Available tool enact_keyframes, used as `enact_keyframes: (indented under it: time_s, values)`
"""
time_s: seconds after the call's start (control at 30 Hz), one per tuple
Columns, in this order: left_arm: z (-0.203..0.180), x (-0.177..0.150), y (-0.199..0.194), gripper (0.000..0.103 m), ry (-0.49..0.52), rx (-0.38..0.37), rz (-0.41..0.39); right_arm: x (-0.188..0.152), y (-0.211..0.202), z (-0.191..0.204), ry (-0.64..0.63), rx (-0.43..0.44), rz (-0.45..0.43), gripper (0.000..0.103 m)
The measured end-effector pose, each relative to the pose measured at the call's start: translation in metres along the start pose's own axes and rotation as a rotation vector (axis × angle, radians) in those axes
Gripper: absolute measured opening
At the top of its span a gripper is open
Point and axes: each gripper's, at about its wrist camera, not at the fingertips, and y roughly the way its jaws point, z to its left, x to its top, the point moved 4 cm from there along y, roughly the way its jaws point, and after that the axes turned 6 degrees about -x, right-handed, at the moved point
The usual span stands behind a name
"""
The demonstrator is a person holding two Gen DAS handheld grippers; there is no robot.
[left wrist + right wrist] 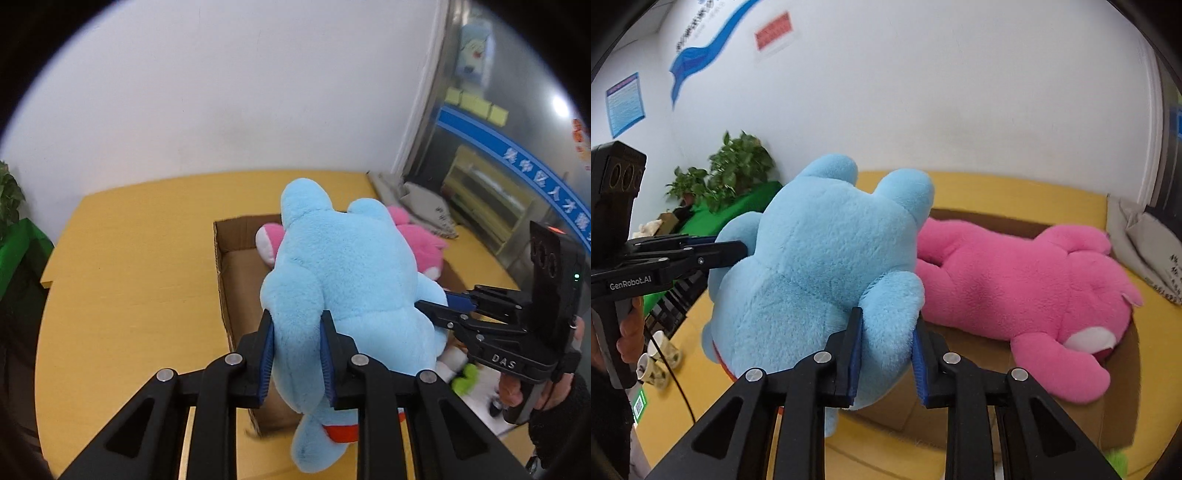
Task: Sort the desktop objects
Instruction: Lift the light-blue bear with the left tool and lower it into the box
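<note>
A light blue plush toy hangs over the near edge of an open cardboard box. My left gripper is shut on one of its limbs, and my right gripper is shut on another. Each gripper also shows in the other's view: the right gripper reaches in from the right, the left gripper from the left. A pink plush toy lies inside the box behind the blue one.
The box sits on a yellow table against a white wall. Grey bags lie at the table's far right. Potted plants stand on a green surface to the left. Small toys lie near the box; paper cups stand at the left.
</note>
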Motion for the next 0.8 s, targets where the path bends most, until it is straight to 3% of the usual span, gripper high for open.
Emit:
enact_keyframes:
  time_s: [0.1, 0.27, 0.53, 0.6, 0.7, 0.8]
  values:
    - [0.003, 0.035, 0.035, 0.021, 0.023, 0.03, 0.052, -0.004, 0.047, -0.017, 0.004, 0.012, 0.104, 0.026]
    - [0.022, 0.017, 0.071, 0.021, -0.003, 0.061, 0.124, -0.022, 0.097, -0.022, -0.017, 0.076, 0.248, 0.026]
    - [0.019, -0.001, 0.063, 0.021, 0.015, 0.079, 0.155, -0.011, 0.091, -0.003, -0.03, 0.173, 0.296, 0.026]
    - [0.019, 0.001, 0.066, 0.021, 0.014, 0.076, 0.159, -0.018, 0.1, 0.001, -0.065, 0.129, 0.332, 0.026]
    - [0.014, 0.004, 0.068, 0.024, 0.04, 0.105, 0.166, -0.032, 0.118, -0.007, -0.055, 0.076, 0.39, 0.032]
    - [0.012, 0.008, 0.059, 0.03, 0.044, 0.114, 0.141, -0.034, 0.11, -0.023, -0.019, 0.086, 0.364, 0.044]
